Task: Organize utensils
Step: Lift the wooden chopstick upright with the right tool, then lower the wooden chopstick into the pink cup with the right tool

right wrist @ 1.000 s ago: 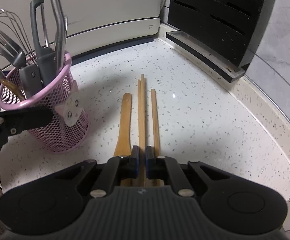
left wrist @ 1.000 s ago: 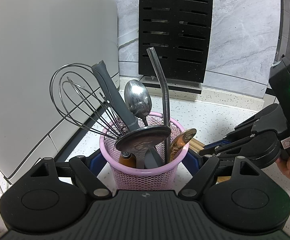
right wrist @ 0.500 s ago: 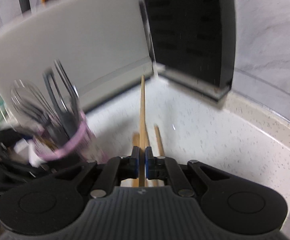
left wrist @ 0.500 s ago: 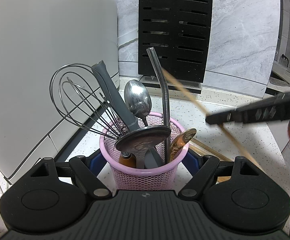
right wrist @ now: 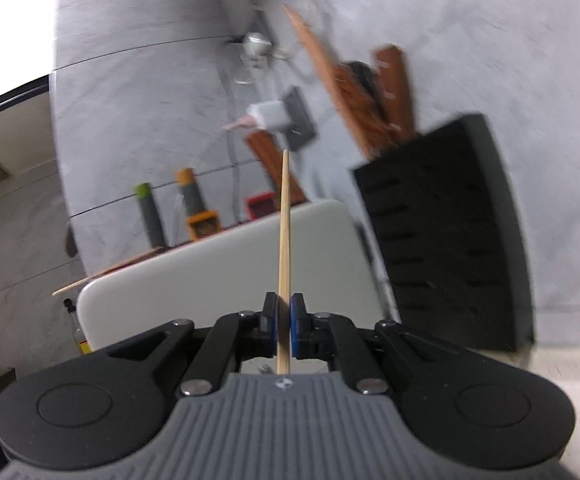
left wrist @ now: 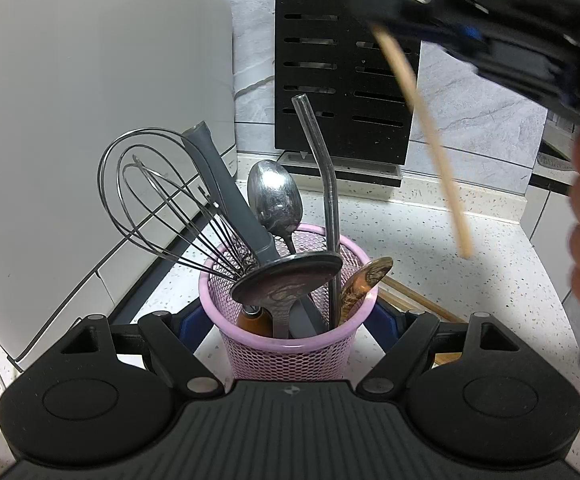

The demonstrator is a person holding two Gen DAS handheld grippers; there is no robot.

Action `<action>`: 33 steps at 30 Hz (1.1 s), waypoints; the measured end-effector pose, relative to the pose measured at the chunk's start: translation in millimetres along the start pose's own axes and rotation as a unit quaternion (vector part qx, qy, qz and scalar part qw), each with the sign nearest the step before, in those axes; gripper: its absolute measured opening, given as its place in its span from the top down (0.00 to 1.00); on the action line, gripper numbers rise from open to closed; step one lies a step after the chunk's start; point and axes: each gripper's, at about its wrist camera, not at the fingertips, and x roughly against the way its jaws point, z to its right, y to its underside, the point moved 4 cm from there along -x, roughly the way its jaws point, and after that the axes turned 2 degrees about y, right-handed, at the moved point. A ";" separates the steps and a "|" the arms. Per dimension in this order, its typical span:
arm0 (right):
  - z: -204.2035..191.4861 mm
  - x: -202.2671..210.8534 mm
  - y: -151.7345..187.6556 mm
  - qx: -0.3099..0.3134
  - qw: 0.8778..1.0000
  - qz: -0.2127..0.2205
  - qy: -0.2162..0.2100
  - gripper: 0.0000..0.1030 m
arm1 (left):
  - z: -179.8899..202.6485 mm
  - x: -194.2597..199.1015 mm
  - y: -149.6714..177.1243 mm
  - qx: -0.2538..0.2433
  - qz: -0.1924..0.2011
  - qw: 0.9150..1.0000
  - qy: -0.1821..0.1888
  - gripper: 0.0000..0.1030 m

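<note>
Most of the sorting looks done: the pink mesh cup (left wrist: pixel 290 344) already holds a whisk (left wrist: pixel 162 200), a metal spoon (left wrist: pixel 276 200), a bent metal straw (left wrist: pixel 325 184), a flat dark ladle and a brown spoon. The left gripper (left wrist: pixel 290 320) has its fingers pressed against both sides of the cup, steadying it on the speckled counter (left wrist: pixel 429 240). The right gripper (right wrist: pixel 284 320) is clamped tight on a single wooden chopstick (right wrist: pixel 284 240), held in the air up and to the right of the cup, its lower tip hanging clear of the rim. What seems left is to drop this stick in and fetch the other wooden pieces (left wrist: pixel 409 296) lying on the counter just behind the cup. The cup is crowded; the ladle's flat head covers much of its mouth, so I'd guess the open gap is on the right, near the straw. A black knife block (left wrist: pixel 345 80) and a white appliance (left wrist: pixel 90 120) stand behind.
</note>
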 end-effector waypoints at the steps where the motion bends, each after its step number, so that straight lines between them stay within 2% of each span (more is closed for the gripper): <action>1: -4.2 -6.4 0.4 0.009 1.000 0.004 -0.004 0.98 | 0.2 0.0 0.0 0.000 0.000 1.000 0.001 0.10; 11: -9.5 -39.9 20.2 0.051 0.997 -0.023 -0.048 0.98 | -2.0 0.5 0.4 0.004 -0.001 1.000 0.004 0.10; 16: -9.7 -48.8 26.5 0.066 0.996 -0.030 -0.049 0.98 | -2.3 -0.1 0.5 0.006 -0.002 1.000 0.004 0.10; 29: 4.4 -4.4 16.5 0.079 0.993 -0.085 -0.035 0.96 | -5.5 -1.8 0.0 0.007 -0.003 1.000 0.005 0.10; 32: 7.2 4.1 17.0 0.065 0.991 -0.104 -0.052 0.96 | -4.9 -2.1 -0.2 0.007 -0.003 1.000 0.002 0.10; 33: 7.8 6.6 17.6 0.070 0.991 -0.109 -0.041 0.95 | -4.7 -2.5 -0.1 0.008 -0.003 1.000 0.002 0.10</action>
